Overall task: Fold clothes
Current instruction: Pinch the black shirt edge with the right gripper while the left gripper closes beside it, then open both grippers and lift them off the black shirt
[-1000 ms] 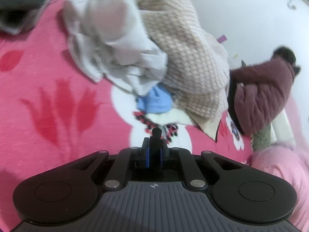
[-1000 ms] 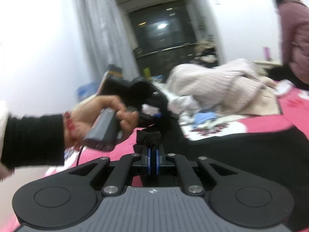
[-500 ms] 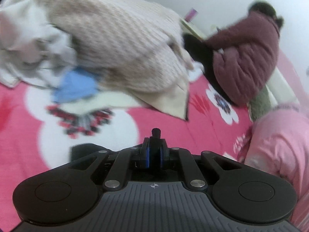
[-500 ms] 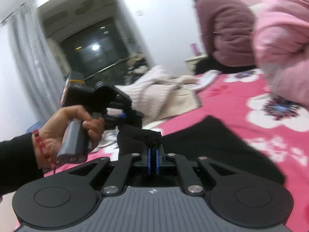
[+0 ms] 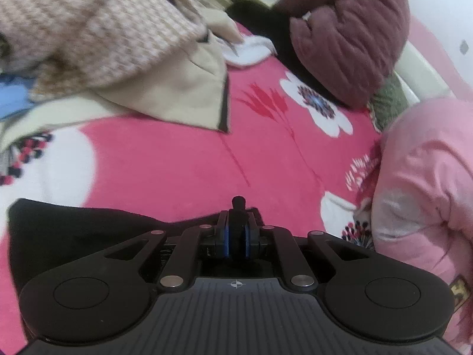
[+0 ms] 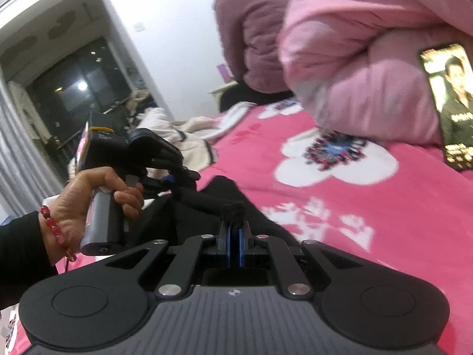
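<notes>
- Left tool: jaws closed on a pinch of the black garment; a nub of dark cloth pokes out past the blue pads.
- Right tool: jaws likewise closed on a bunched edge of the same black garment.
- Left hand: seen from the right wrist camera, wrapped round its tool's grip; red bead bracelet at the wrist.
- Black garment: lies on the pink flowered bedspread, partly spread flat below and to the left of my left tool, with its two held points lifted slightly.
- Unfolded pile: beige knit sweater and cream cloth at the far side of the bed, well apart from the black piece.
- Other items: pink quilt heaped at the right with a lit phone propped against it; a seated person in a maroon padded jacket at the bed's edge.
- Step in hand, by my reading: both edges gripped, garment being laid out for its first fold.
- Next move calls for: keeping both grips firm, drawing the cloth taut and even, then carrying the held edge over the flat part without dragging it toward the quilt.
</notes>
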